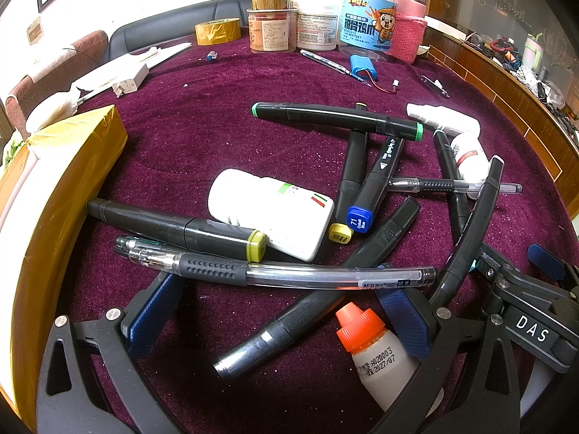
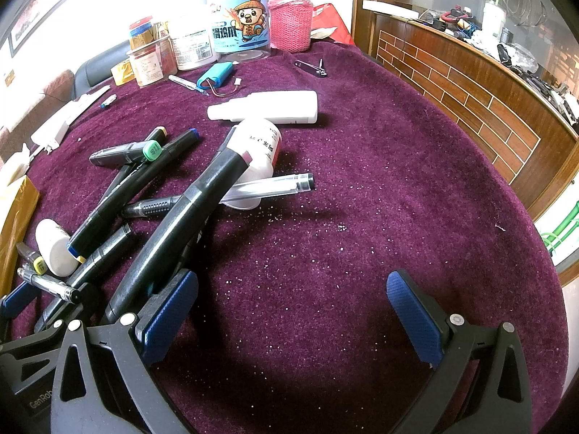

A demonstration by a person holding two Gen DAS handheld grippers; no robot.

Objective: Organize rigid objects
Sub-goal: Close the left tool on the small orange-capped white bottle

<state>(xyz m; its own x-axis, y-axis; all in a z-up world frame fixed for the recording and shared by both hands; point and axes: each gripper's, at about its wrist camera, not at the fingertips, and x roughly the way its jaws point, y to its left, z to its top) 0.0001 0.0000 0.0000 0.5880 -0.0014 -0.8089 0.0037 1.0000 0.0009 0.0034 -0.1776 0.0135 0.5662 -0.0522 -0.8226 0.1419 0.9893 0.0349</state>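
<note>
A heap of black markers, gel pens and small bottles lies on the purple cloth. My left gripper (image 1: pixel 282 289) stands open low over the heap. Between its blue pads lie a black marker (image 1: pixel 307 314), a clear gel pen (image 1: pixel 289 275) and an orange-capped bottle (image 1: pixel 380 354). Just beyond sit a white pill bottle (image 1: pixel 275 213) and a yellow-capped marker (image 1: pixel 173 228). My right gripper (image 2: pixel 293 300) is open over bare cloth, to the right of the heap. A thick black marker (image 2: pixel 181 217) leans along the outside of its left finger (image 2: pixel 170 311). Farther off lie a red-labelled bottle (image 2: pixel 260 152) and a white spray bottle (image 2: pixel 267 106).
A yellow-taped box (image 1: pixel 54 199) stands close on the left. Jars and tubs (image 1: pixel 315 25), a tape roll (image 1: pixel 217 30), a blue battery pack (image 1: pixel 365 67) and a nail clipper (image 2: pixel 311 67) lie at the back. A wooden counter (image 2: pixel 470 83) curves along the right.
</note>
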